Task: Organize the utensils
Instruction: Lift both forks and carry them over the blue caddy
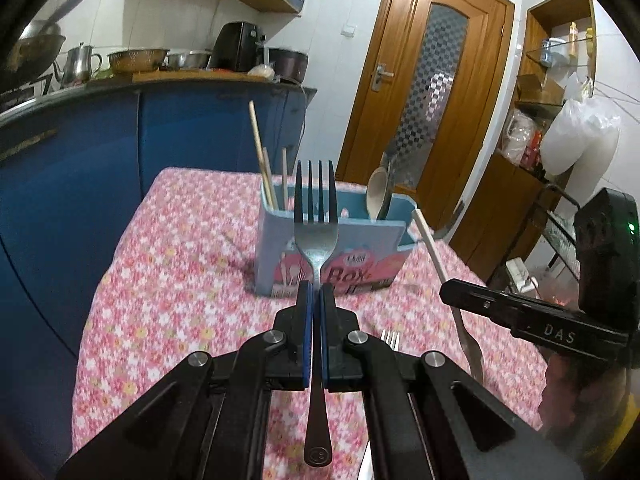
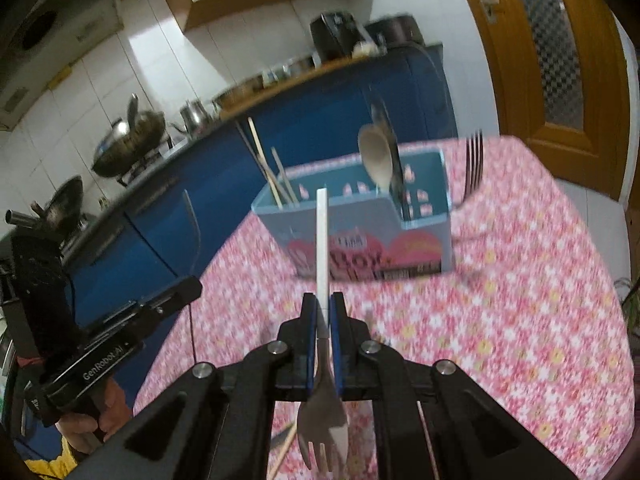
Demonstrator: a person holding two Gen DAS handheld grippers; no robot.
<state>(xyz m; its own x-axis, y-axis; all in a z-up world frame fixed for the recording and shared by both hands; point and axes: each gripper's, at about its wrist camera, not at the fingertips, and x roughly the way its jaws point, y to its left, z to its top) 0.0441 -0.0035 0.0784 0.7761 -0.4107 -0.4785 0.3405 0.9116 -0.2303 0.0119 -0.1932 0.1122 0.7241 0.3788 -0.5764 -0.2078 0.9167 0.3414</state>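
Note:
A light blue utensil box [image 1: 332, 248] stands on the pink floral tablecloth [image 1: 168, 264]; it holds chopsticks [image 1: 264, 164] on its left and spoons [image 1: 378, 192] on its right. My left gripper [image 1: 316, 288] is shut on a steel fork [image 1: 316, 220], tines pointing up, in front of the box. My right gripper [image 2: 323, 300] is shut on a white-handled fork [image 2: 322, 240], handle pointing forward at the box [image 2: 360, 220], tines toward the camera. That fork [image 1: 440, 264] and the right gripper also show at the right of the left wrist view.
Another fork [image 1: 390, 340] lies on the cloth behind my left gripper. A fork [image 2: 472, 168] leans at the box's right side. Blue kitchen cabinets [image 1: 160, 128] with pots stand behind the table. A wooden door [image 1: 424, 92] is at the far right.

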